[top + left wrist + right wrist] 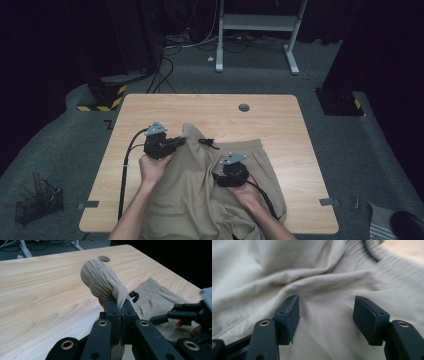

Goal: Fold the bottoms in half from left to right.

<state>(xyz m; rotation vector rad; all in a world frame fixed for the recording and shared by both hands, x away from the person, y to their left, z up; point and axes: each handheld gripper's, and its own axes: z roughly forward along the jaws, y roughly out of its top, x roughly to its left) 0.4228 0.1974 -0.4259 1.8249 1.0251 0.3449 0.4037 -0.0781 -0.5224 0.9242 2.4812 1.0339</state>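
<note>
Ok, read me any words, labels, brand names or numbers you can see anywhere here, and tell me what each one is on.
None can be read.
The beige shorts carry no visible tag or print.
The wooden table is bare of lettering.
The left gripper, its fingers shut on the shorts' waistband, and the open right gripper show no markings.
The yellow-and-black hazard stripes on the floor are a pattern, not text.

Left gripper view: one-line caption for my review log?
Left gripper shut on the gathered waistband of tan shorts, lifted above the wooden table, right gripper nearby.
</note>
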